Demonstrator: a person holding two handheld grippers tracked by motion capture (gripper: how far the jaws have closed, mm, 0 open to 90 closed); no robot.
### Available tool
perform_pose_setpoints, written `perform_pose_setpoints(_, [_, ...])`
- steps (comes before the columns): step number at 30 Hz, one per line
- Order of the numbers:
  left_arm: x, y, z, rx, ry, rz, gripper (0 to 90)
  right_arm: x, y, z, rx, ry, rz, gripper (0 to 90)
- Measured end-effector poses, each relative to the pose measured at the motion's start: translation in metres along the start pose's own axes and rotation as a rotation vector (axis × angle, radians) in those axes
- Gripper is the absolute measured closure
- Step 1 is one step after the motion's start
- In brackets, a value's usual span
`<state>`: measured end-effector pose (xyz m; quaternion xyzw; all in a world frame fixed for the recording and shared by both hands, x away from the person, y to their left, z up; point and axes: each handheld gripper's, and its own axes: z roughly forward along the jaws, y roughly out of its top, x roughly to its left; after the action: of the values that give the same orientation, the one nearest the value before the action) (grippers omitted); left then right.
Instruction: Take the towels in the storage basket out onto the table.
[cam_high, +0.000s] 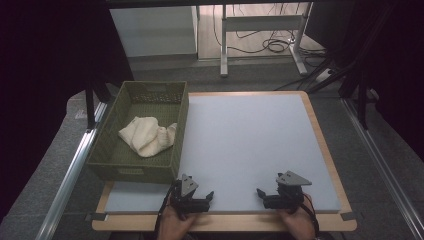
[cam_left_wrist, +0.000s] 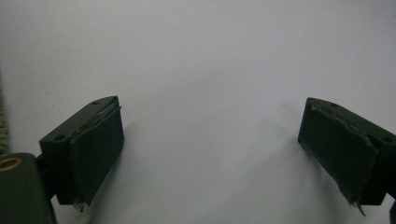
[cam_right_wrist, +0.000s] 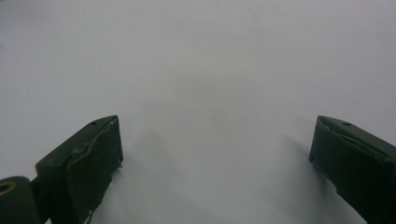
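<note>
Both hand-held grippers rest at the near edge of the counter (cam_high: 320, 150), on its pale grey mat: the left hand-held gripper (cam_high: 194, 196) just in front of the near right corner of the green basket (cam_high: 181, 131), the right hand-held gripper (cam_high: 278, 194) well apart from it toward the right. Each is released, with the jaws spread wide and nothing between them; in the left gripper view the left hand-held gripper (cam_left_wrist: 212, 149) frames only bare mat between its pads (cam_left_wrist: 95, 161), and in the right gripper view the right hand-held gripper (cam_right_wrist: 219, 158) does the same. The cream cloth (cam_high: 148, 135) lies crumpled inside the basket, roughly at its middle and leaning toward the right wall, apart from both tools. This symmetric, low, empty-jawed posture reads as a rest position, with the cloth set in its container and no grasp in hand. The basket occupies the left side of the counter, its tall woven walls forming the only obstacle; a reach for the cloth would call for a descent over the rim from above. The mat to the right of the basket offers broad open room, bounded by the wooden border of the counter at the right and near edges.
</note>
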<state>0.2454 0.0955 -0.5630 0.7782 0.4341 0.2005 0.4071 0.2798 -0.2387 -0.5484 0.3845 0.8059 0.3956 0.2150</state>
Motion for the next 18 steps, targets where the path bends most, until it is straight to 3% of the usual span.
perform_pose_setpoints(18, [0.0001, 0.0, 0.0, 0.001, -0.001, -0.001, 7.0, -0.0003, -0.0005, -0.0002, -0.004, 0.003, -0.002, 2.5])
